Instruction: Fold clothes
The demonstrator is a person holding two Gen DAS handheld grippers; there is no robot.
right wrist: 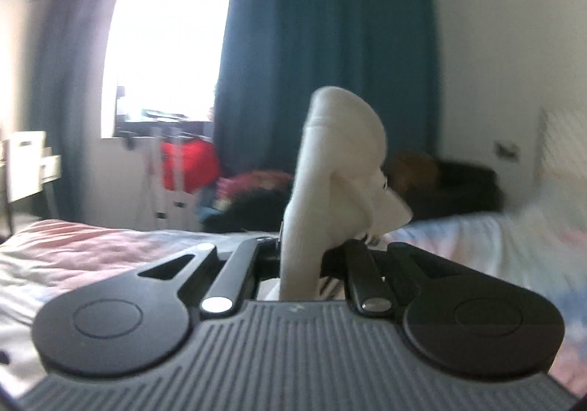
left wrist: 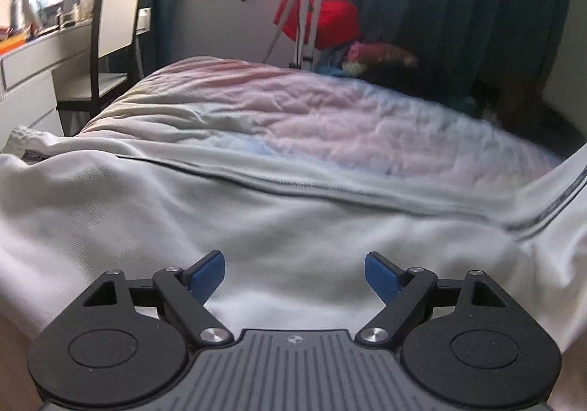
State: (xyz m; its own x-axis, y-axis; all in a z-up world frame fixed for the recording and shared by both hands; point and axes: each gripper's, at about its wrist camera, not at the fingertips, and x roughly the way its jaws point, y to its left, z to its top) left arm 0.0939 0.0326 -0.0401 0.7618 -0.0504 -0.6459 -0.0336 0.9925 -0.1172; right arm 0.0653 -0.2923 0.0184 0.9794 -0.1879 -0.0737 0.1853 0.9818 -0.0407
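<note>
One white garment (left wrist: 256, 227) on the bed (left wrist: 293, 110): right claw (right wrist: 315, 246) clenches it, left claw (left wrist: 293, 275) gapes empty

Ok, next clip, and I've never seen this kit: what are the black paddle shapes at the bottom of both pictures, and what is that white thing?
Those are hand-held grippers, one in each of a person's hands, each carrying a camera that looks along its fingers. The left camera shows the left gripper, jaws wide open with nothing between them, over a white garment spread on a bed with a pinkish quilt. The right camera shows the right gripper shut on a bunched fold of white fabric, apparently the same garment, lifted above the bed. A teal curtain hangs behind.
</note>
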